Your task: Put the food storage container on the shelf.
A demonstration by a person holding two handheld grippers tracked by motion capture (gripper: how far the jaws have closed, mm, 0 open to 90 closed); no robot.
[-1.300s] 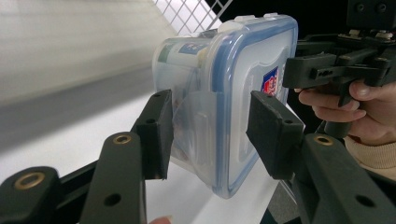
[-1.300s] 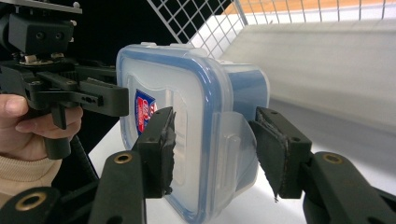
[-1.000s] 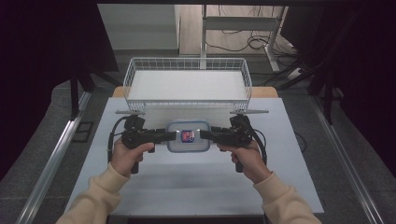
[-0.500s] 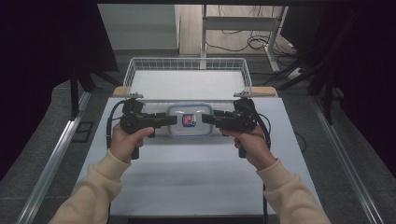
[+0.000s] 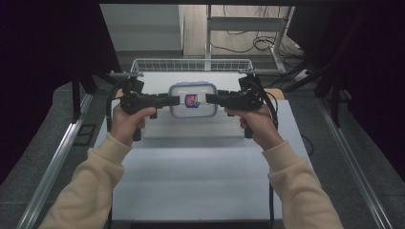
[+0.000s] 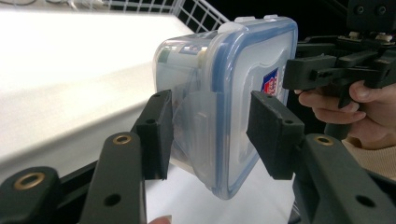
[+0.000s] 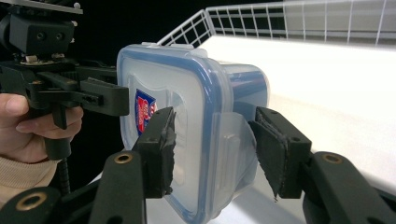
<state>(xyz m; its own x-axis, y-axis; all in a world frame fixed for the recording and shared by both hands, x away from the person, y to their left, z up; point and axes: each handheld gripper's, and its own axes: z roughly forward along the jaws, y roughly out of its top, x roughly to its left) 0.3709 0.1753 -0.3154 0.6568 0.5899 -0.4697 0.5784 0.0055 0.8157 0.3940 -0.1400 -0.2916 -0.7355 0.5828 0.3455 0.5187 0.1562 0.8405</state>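
1. The left gripper (image 5: 173,100) has its jaws partly closed on the left end of the box (image 5: 193,99), squeezing its side flap.
2. The right gripper (image 5: 212,98) pinches the right end the same way.
3. The box hangs in the air between them, above the far part of the white table (image 5: 200,176).
4. The wire basket (image 5: 191,65) sits just past the box, and its rim is close. The near table is wide and bare.
5. The box is see-through plastic with a blue-edged lid and a red and blue sticker (image 5: 192,100).
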